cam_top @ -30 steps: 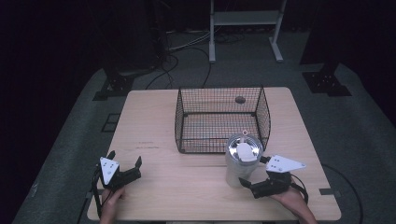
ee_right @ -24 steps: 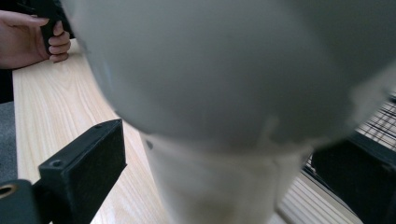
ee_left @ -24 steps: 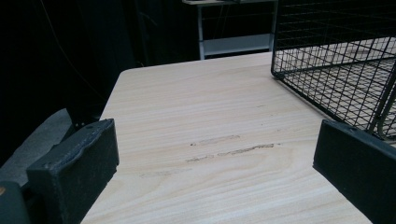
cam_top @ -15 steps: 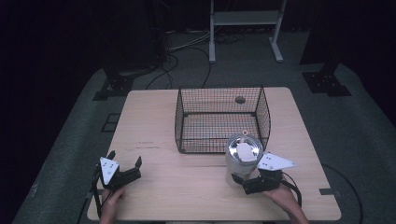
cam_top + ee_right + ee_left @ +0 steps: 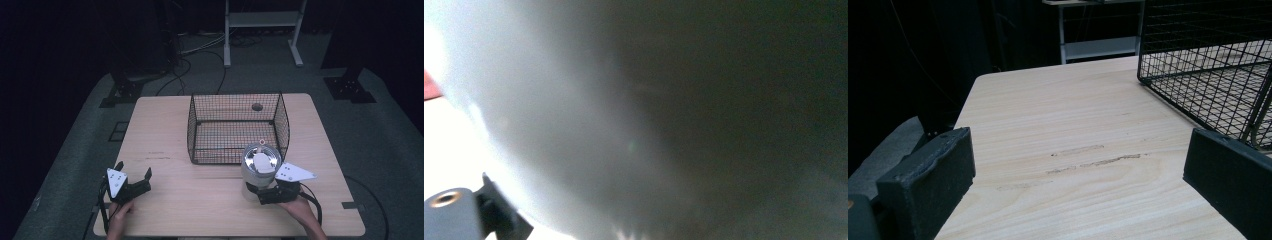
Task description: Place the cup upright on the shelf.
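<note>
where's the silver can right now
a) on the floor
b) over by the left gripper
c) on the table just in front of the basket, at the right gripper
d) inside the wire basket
c: the silver can stands on the table just outside the wire basket's near right corner, with the right gripper at its base.

The room is dark, with black walls. A grey floor [image 5: 380, 135] carries cables [image 5: 200, 50], and a white stand [image 5: 262, 20] rises behind the wooden table [image 5: 160, 130].
</note>
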The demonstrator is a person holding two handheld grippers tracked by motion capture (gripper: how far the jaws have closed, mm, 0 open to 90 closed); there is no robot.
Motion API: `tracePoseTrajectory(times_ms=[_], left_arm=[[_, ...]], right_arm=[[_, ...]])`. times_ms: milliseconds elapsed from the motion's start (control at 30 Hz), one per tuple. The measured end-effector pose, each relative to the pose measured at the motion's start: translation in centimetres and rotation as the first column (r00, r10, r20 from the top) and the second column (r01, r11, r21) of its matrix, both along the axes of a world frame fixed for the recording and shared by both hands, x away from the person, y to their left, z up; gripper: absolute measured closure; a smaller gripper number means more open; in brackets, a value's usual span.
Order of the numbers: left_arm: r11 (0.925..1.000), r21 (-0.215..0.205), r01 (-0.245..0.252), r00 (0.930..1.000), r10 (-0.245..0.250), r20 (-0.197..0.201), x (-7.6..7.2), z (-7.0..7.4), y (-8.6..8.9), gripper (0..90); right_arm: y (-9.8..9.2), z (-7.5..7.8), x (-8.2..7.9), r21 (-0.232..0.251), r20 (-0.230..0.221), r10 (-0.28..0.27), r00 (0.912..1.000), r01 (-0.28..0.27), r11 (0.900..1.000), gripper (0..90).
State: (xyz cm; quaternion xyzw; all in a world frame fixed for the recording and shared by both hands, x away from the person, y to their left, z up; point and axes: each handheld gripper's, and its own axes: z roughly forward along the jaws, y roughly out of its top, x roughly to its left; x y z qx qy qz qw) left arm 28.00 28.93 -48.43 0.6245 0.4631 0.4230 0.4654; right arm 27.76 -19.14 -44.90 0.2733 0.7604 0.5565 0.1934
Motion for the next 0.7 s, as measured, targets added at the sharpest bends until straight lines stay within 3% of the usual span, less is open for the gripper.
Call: tracePoseTrajectory(times_ms=[333,700], left_arm=[[1.0,-0.003,0.001,1.0,-0.001,-0.001,0.0,0.0,0.03,0.0],[1.0,-0.008,-0.001,1.0,0.001,0.0,0.01,0.01,0.05,0.0]], right_arm=[[-0.01,0.06,-0.03,-0.013,0.011,-0.001,0.9999,0.001,1.0,9.1],[-0.69,0.2,0.06,0.007,-0.014,0.009,0.9999,-0.008,1.0,9.3]])
